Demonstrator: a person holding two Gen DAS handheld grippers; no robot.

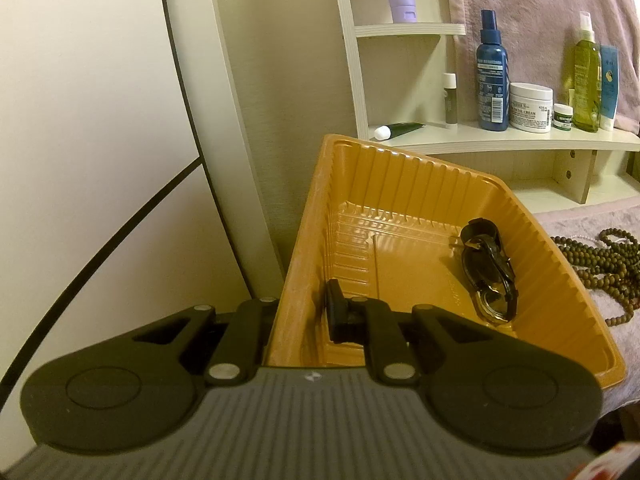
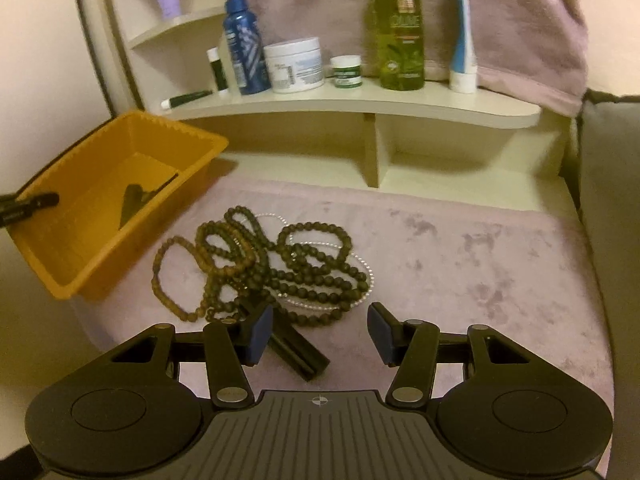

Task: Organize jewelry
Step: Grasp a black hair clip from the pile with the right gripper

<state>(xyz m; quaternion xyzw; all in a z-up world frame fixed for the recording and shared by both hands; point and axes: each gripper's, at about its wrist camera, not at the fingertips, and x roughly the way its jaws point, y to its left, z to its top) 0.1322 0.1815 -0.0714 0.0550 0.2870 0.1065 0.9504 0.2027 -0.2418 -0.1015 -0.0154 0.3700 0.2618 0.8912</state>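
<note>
Roughly: 1 tray, 1 bead pile

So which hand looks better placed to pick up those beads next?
The right. The right gripper is open and hovers just short of the beads on the pink cloth. The left gripper is shut on the wall of the orange tray, so it is busy.

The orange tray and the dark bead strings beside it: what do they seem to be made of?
Orange tray: probably thin moulded plastic, glossy; its walls are ribbed and its floor reflects light. Dark bead strings: possibly wood, matte brown round beads without shine, though the blur leaves this open. A thinner pale strand among them looks pearly or metallic.
</note>
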